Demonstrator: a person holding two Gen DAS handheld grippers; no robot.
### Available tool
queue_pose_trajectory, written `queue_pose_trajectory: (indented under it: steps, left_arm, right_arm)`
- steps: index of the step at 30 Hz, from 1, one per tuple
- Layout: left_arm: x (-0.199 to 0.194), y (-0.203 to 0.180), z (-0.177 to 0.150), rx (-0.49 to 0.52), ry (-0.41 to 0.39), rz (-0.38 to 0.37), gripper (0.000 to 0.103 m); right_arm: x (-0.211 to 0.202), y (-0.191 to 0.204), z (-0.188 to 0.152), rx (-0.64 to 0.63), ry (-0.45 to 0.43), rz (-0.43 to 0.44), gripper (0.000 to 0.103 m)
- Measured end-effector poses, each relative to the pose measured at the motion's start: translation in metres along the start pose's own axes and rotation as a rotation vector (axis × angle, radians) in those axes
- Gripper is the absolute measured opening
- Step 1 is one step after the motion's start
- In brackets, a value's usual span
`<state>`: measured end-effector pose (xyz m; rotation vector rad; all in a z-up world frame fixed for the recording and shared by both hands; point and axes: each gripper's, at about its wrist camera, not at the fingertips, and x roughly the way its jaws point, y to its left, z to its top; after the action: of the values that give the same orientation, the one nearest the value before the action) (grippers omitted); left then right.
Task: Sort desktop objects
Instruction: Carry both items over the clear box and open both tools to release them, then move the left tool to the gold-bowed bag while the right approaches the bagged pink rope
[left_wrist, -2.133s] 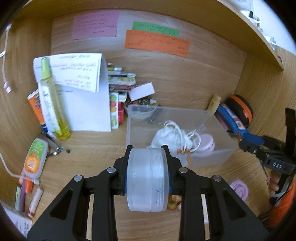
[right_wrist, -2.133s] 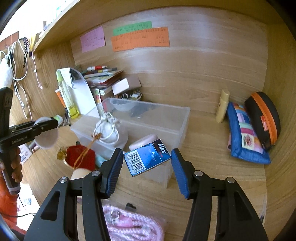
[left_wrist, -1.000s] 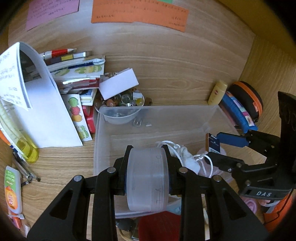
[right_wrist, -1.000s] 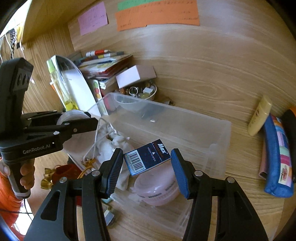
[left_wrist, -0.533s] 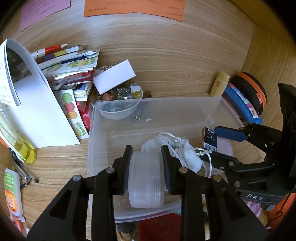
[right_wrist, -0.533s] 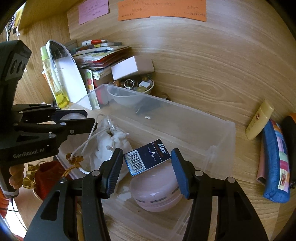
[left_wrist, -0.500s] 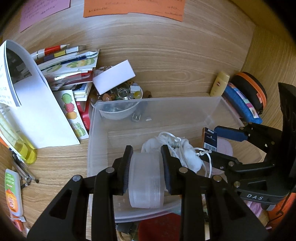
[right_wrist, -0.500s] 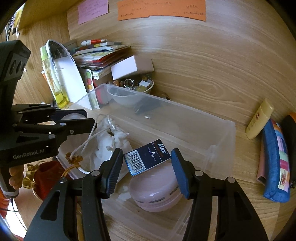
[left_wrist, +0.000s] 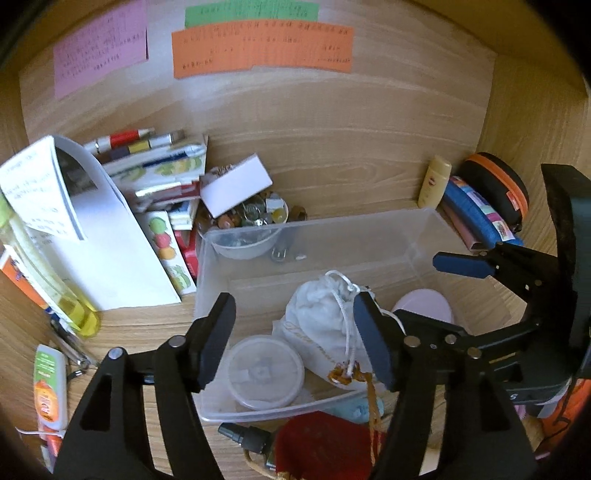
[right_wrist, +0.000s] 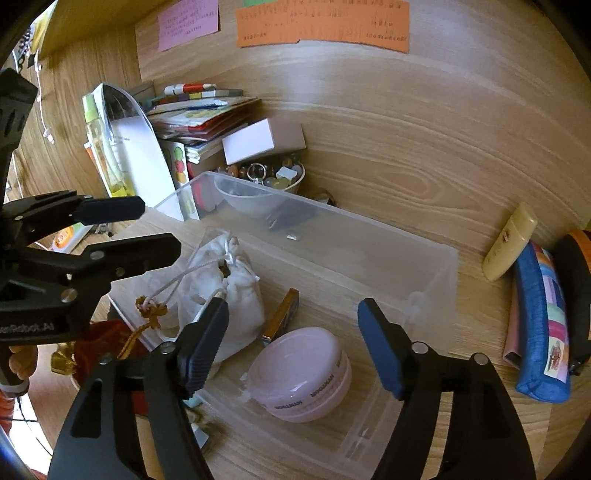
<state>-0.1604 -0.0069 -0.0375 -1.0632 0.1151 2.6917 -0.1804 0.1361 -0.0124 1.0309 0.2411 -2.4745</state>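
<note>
My left gripper (left_wrist: 293, 332) hangs over the near left corner of the clear plastic bin (left_wrist: 321, 221), its jaws opening with nothing pressed between them. Below it the clear round jar (left_wrist: 264, 373) lies flat on the bin floor, beside a white drawstring pouch (left_wrist: 317, 321). My right gripper (right_wrist: 293, 332) is over the bin's right half, its jaws opening too and holding nothing. Under it sit a pink round case (right_wrist: 299, 376) and the small blue box (right_wrist: 282, 317), which rests on edge between the pouch (right_wrist: 221, 291) and the case.
A red pouch (left_wrist: 325, 439) lies in front of the bin. On the left are a yellow spray bottle (left_wrist: 48, 280), folded papers and booklets. A bowl of trinkets (left_wrist: 251, 218) stands behind the bin. A cream tube (right_wrist: 509, 242) and a blue pencil case (right_wrist: 543, 325) lie right.
Both grippers have opened. The clear jar has left the left jaws and lies in the bin; the blue box has dropped from the right jaws beside the pink case.
</note>
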Motion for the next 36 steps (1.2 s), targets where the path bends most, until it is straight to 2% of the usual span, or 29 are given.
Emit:
queue_pose_trajectory:
  steps: [2,5,9,14,26,36]
  left_arm:
    - [-0.007,0.001,0.000,-0.001,-0.013,0.004,0.072]
    - [-0.016,0.002,-0.001,-0.011,-0.027,0.006,0.077]
    - [-0.028,0.007,-0.003,-0.041,-0.040,0.007,0.088]
    - [-0.044,0.011,-0.010,-0.063,-0.055,0.023,0.093]
    - [-0.074,0.023,-0.046,-0.122,-0.047,0.035,0.094]
    - [-0.078,0.026,-0.078,-0.146,-0.008,0.031,0.094]
  right_arm:
    - [-0.007,-0.001,0.001,0.009,-0.013,-0.004,0.080]
    - [-0.019,-0.001,0.001,0.015,-0.034,-0.006,0.082]
    - [-0.037,-0.001,-0.001,0.024,-0.058,-0.010,0.085]
    - [-0.061,0.002,-0.010,0.013,-0.095,-0.039,0.087]
    - [-0.109,0.000,-0.049,0.030,-0.158,-0.107,0.098]
    - [-0.109,-0.006,-0.096,0.083,-0.084,-0.131,0.099]
